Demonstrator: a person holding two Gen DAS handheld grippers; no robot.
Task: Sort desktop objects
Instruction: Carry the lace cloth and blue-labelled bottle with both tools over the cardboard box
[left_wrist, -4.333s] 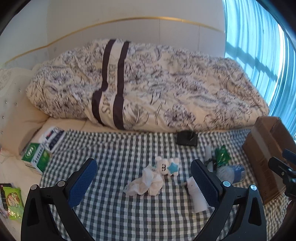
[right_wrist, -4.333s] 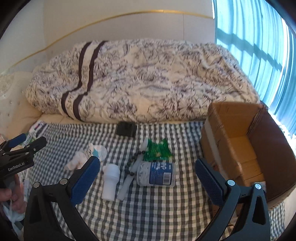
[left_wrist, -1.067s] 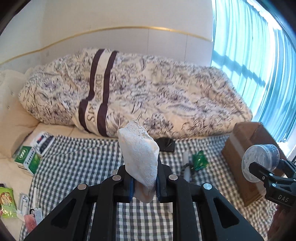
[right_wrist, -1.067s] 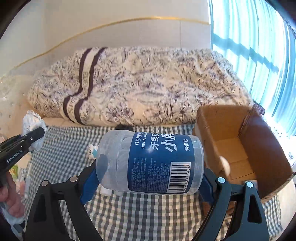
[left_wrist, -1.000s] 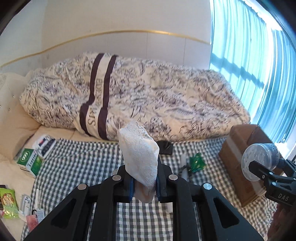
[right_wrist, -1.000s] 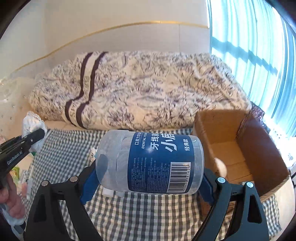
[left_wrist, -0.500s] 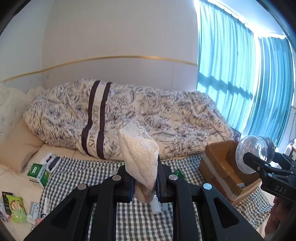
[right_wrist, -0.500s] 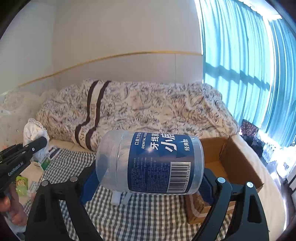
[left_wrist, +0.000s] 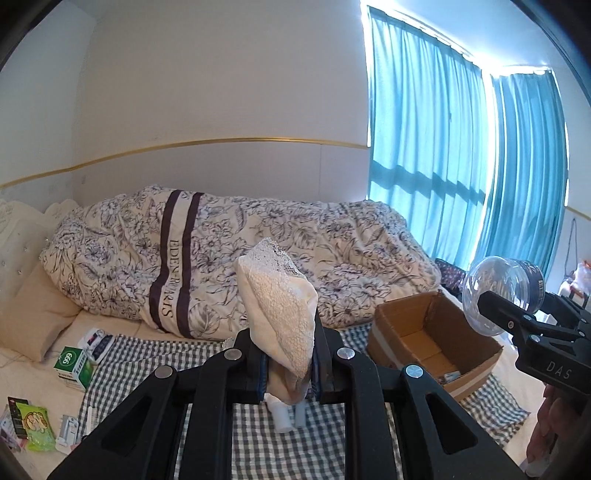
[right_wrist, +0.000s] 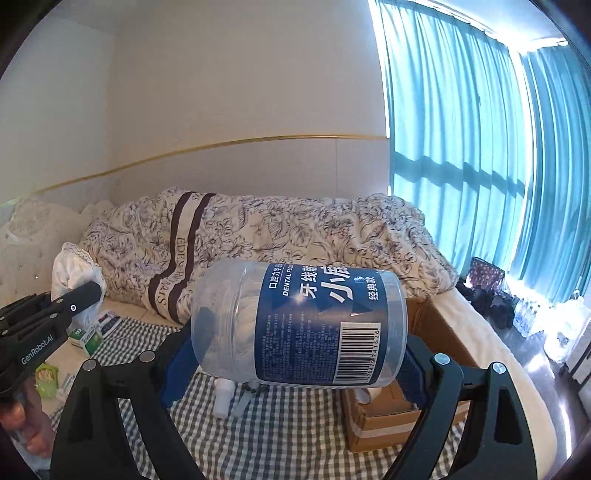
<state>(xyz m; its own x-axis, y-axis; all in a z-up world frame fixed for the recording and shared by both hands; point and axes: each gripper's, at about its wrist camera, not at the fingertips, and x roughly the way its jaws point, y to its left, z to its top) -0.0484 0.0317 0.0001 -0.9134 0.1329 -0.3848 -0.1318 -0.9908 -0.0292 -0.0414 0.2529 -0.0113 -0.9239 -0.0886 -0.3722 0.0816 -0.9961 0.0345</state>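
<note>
A: What was the left gripper (left_wrist: 288, 363) carrying?

B: A cream cloth (left_wrist: 280, 314), nubbly like terry with a lace edge at the top. The jaws were clamped tight on its lower part, and the rest stood up above them in a soft, folded wedge. The side of that gripper read "GenRobot.AI" in the right wrist view.

A: And the right gripper (right_wrist: 295, 365)?

B: Its blue-padded jaws were pressed against the two ends of a clear plastic jar (right_wrist: 299, 325), held sideways in the air. The jar was a rounded cylinder with a dark blue label: "DENTAL FLOSS" partly legible, large white Chinese characters, and a barcode panel. White contents showed through the clear end. The gripper body was marked "DAS".

A: Where were they relative to the box?

B: Both were lifted above the checked cloth (left_wrist: 258, 443), a grey-and-white gingham laid on the bed. The cardboard box (left_wrist: 424, 339) sat open at the cloth's right end, brown corrugated with pale tape on its side. From the left wrist view the jar hung just right of the box; from the right wrist view the box lay behind and below it.

A: Anything else readable?

B: The floral quilt (left_wrist: 240, 258) had dark stripes and a band reading "EDEN-R...IS", the middle letters unclear. A green carton (left_wrist: 72, 363) lay left of the cloth.
</note>
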